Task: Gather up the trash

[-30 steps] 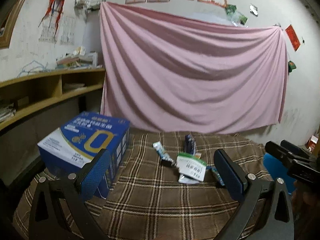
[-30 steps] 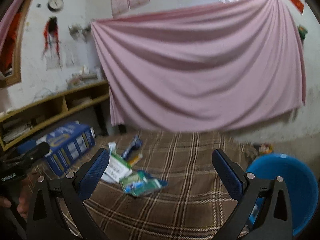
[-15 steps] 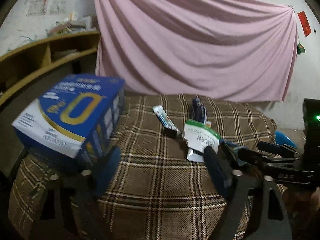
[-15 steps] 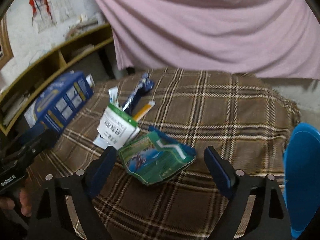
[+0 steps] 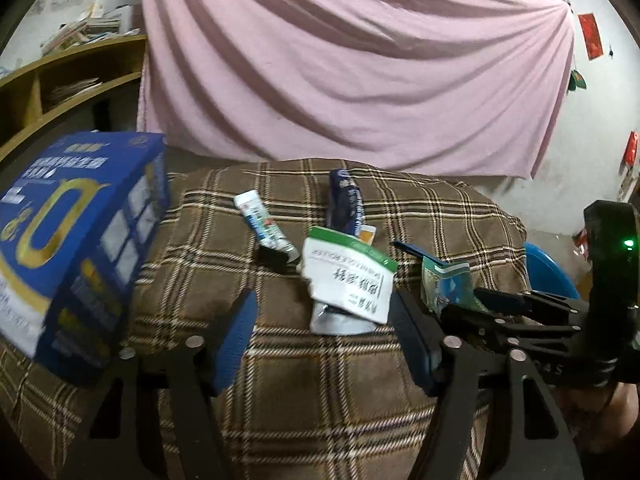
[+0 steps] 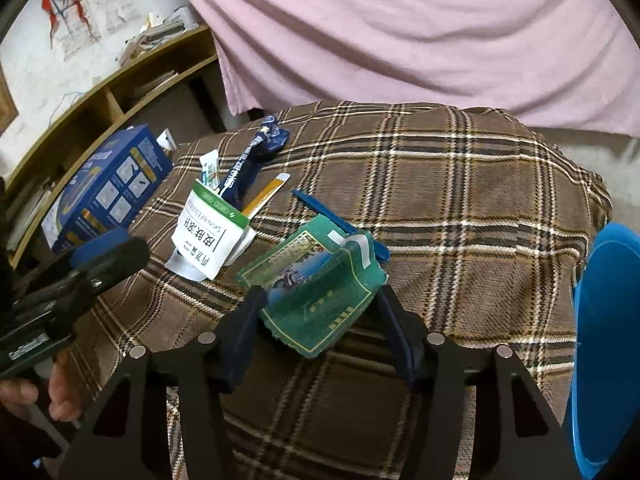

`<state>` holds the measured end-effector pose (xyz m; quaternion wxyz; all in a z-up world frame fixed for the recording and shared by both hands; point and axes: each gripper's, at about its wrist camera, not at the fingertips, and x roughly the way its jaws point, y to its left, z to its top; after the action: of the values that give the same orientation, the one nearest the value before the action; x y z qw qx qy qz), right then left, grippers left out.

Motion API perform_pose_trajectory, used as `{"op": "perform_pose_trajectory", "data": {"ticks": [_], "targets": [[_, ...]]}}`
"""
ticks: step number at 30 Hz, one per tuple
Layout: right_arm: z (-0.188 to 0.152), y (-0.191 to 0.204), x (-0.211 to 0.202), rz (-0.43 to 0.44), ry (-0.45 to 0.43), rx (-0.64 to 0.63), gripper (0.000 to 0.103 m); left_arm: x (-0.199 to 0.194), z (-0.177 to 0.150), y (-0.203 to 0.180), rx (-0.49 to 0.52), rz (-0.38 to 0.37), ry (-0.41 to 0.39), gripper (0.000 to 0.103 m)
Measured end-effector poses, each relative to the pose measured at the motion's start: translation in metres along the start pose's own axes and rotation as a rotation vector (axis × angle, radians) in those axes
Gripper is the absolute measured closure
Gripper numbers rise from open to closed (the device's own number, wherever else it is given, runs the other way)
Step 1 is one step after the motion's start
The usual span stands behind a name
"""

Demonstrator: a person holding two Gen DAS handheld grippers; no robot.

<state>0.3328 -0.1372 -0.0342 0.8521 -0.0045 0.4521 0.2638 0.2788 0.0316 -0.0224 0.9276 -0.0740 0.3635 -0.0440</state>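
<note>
Trash lies on a brown plaid cloth [image 6: 460,208]. A green wrapper [image 6: 316,284] sits between the pads of my right gripper [image 6: 320,308]. Its jaws are closing and both pads touch the wrapper's edges. In the left wrist view the same wrapper [image 5: 444,284] stands at the right gripper's [image 5: 476,296] tips. A white sachet with a green band [image 5: 348,276] lies at the tips of my left gripper [image 5: 324,320]. Those jaws are closing too, with the sachet's lower end between them and untouched. A white tube [image 5: 262,224], a dark blue wrapper [image 5: 344,204] and an orange stick [image 6: 266,196] lie behind.
A big blue carton [image 5: 72,240] stands at the cloth's left edge. A blue bin [image 6: 604,340] sits low at the right of the cloth. A pink curtain [image 5: 360,80] hangs behind, and wooden shelves [image 6: 100,96] run along the left wall. A hand [image 6: 60,396] holds the left gripper.
Both grippers tipped downward and came in over the trash, and their jaws narrowed. The green wrapper now fills the right gripper's gap; the white sachet reaches into the left one's.
</note>
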Motion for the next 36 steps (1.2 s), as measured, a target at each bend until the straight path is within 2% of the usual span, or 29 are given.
{"op": "perform_pose_trajectory", "data": {"ticks": [2, 11, 17, 23, 25, 26, 36], "targets": [[0.001, -0.003, -0.001, 0.001, -0.003, 0.008, 0.055, 0.009, 0.004, -0.004, 0.015, 0.001, 0.020, 0.045], [-0.001, -0.021, -0.007, 0.059, -0.016, 0.075, 0.056, 0.041, 0.017, -0.014, 0.045, 0.005, 0.080, 0.045], [0.000, -0.021, -0.005, 0.069, -0.012, 0.085, 0.056, 0.056, 0.018, -0.025, 0.107, 0.046, 0.112, 0.045], [-0.001, -0.023, -0.008, 0.075, -0.014, 0.095, 0.056, 0.064, 0.016, -0.024, 0.107, 0.044, 0.135, 0.045], [-0.001, -0.024, -0.007, 0.076, -0.014, 0.095, 0.056, 0.067, 0.015, -0.022, 0.104, 0.046, 0.140, 0.049], [-0.001, -0.024, -0.008, 0.076, -0.014, 0.095, 0.056, 0.066, 0.014, -0.025, 0.103, 0.043, 0.140, 0.058], [0.000, -0.025, -0.007, 0.076, -0.012, 0.093, 0.056, 0.043, 0.012, -0.017, 0.051, 0.053, 0.036, 0.077]]}}
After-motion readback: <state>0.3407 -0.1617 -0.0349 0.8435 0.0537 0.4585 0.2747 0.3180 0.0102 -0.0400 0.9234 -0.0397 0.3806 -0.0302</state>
